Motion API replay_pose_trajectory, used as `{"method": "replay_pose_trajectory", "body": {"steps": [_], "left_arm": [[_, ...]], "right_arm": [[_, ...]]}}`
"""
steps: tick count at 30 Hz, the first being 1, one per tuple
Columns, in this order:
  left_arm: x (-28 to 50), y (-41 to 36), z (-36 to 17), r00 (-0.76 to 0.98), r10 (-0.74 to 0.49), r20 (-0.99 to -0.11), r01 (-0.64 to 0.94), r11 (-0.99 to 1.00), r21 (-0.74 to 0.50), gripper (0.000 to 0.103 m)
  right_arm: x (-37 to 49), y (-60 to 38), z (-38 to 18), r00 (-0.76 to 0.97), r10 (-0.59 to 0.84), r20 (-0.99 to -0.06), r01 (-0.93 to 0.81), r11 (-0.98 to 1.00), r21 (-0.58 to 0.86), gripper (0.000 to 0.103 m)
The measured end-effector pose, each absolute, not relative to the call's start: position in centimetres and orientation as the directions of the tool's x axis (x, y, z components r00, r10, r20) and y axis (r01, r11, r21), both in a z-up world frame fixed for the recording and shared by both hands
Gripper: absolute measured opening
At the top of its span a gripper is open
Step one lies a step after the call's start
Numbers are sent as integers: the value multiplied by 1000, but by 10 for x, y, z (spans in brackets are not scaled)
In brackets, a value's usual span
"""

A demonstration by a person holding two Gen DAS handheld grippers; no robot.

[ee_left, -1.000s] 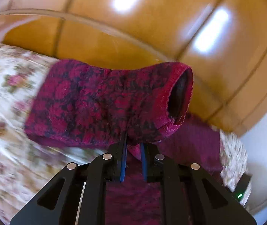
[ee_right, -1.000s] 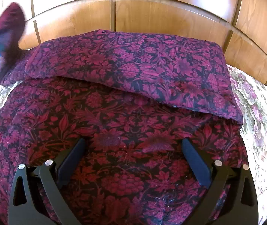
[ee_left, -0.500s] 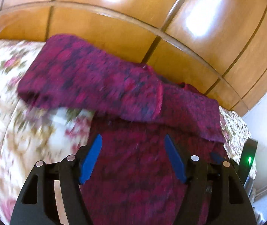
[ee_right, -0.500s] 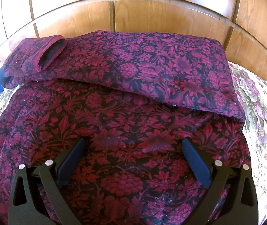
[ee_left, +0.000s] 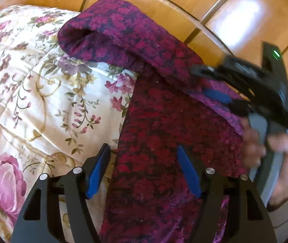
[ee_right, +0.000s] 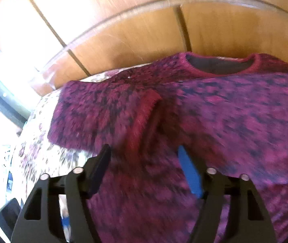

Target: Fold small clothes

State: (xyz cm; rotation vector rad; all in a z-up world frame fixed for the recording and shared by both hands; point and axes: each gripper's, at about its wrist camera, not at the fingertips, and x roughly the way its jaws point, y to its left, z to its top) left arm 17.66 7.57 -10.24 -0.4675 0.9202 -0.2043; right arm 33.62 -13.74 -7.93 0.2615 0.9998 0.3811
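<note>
- Quilt (ee_left: 42, 101), floral, spreads beneath everything.
- Magenta garment (ee_left: 164, 141) lies on it, sleeve (ee_left: 107, 36) folded across.
- My left gripper (ee_left: 144, 174) hovers parted over the cloth, gripping nothing.
- My right gripper (ee_right: 146, 172) is closing, pads not pinching fabric.

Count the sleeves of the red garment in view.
2. One sleeve is folded in at the garment's left side; the other sleeve is folded across its right part, below the neckline.
</note>
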Motion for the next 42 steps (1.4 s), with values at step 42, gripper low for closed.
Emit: {"method": "replay_pose_trajectory", "body": {"steps": [42], "left_arm": [[204,99,-54,652,-296,-698,-33,909,-416,68]], "right_arm": [[287,-363,-66,630,-53,-775,223,968,116,18]]}}
